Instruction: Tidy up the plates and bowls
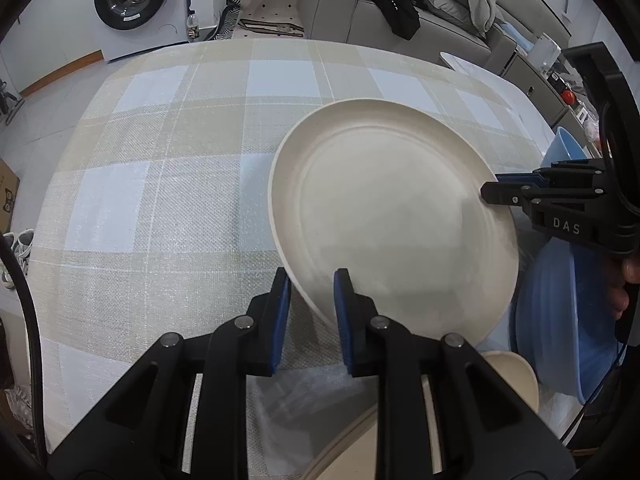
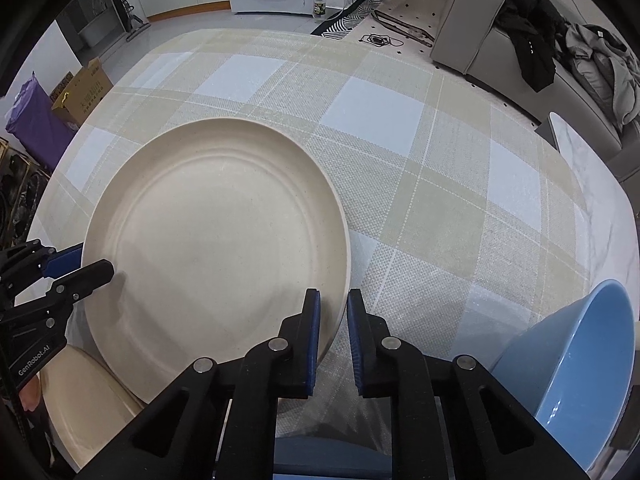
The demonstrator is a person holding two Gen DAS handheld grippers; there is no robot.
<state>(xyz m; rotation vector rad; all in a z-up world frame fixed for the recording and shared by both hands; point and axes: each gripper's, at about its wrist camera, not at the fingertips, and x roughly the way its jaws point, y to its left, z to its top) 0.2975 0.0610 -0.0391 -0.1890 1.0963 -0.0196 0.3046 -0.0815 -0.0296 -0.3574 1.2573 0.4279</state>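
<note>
Cream plate (image 1: 384, 208) tilted; left gripper (image 1: 312, 320) and right gripper (image 2: 334, 340) each clamp its rim.

A big cream plate (image 2: 216, 248) is tilted up above the checked table (image 2: 400, 160). A blue bowl (image 2: 576, 372) sits beside it.

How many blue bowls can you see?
2. One blue bowl sits tilted at the table's near right edge, right of the cream plate both grippers hold. A second blue bowl peeks out behind the right gripper. More could be hidden.
</note>
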